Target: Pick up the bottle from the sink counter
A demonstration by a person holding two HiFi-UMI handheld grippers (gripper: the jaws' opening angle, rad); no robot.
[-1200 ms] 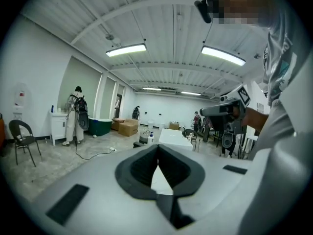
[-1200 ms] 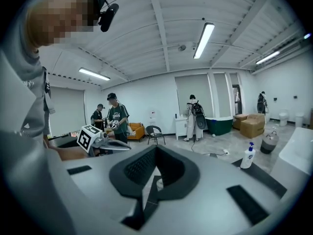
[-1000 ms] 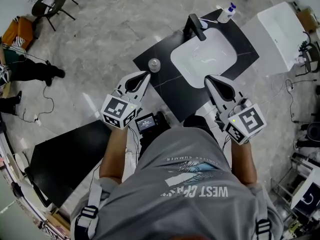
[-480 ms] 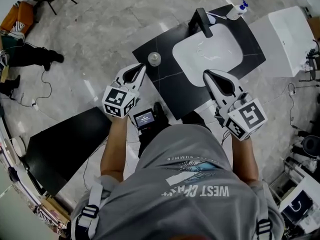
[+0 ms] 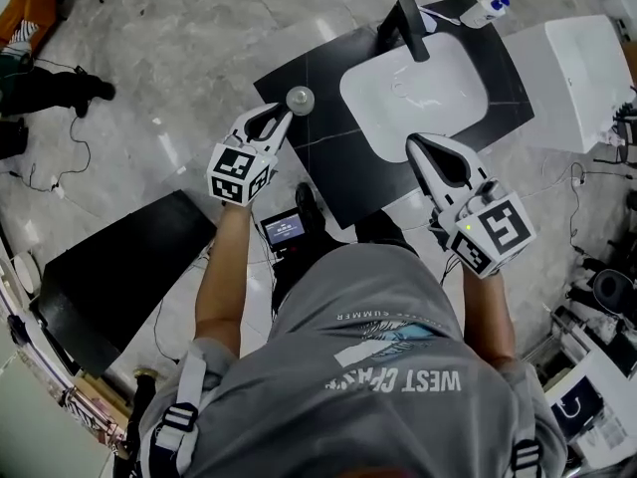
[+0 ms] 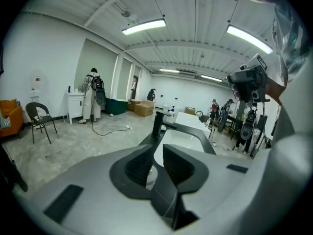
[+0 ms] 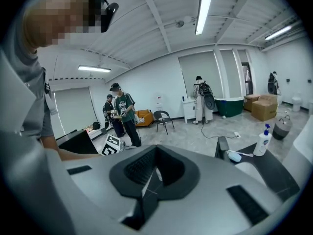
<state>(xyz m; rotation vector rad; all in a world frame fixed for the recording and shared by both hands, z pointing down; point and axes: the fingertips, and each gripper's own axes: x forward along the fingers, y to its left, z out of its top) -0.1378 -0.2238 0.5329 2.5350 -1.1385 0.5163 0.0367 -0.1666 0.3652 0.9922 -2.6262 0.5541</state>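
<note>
A clear bottle (image 5: 299, 99) with a silvery cap stands upright on the left end of the black sink counter (image 5: 328, 157). My left gripper (image 5: 283, 117) points at it, tips just short of the cap and a little to its left. Its jaws are opening and a narrow gap shows in the left gripper view (image 6: 156, 152), with nothing pressed by the pads. Only a pale patch (image 6: 150, 176) of what may be the bottle shows through the gap. My right gripper (image 5: 413, 145) hangs over the counter's front edge below the white basin (image 5: 418, 93), shut and empty (image 7: 156, 150).
A black faucet (image 5: 410, 28) rises behind the basin, with a white spray bottle (image 5: 490, 10) at the counter's far right corner. A white unit (image 5: 587, 68) stands to the right, and a black table (image 5: 109, 277) lies low on the left. People stand further off.
The left gripper has reached forward along the counter's left end toward the bottle. The right gripper holds its place near the basin's front.
</note>
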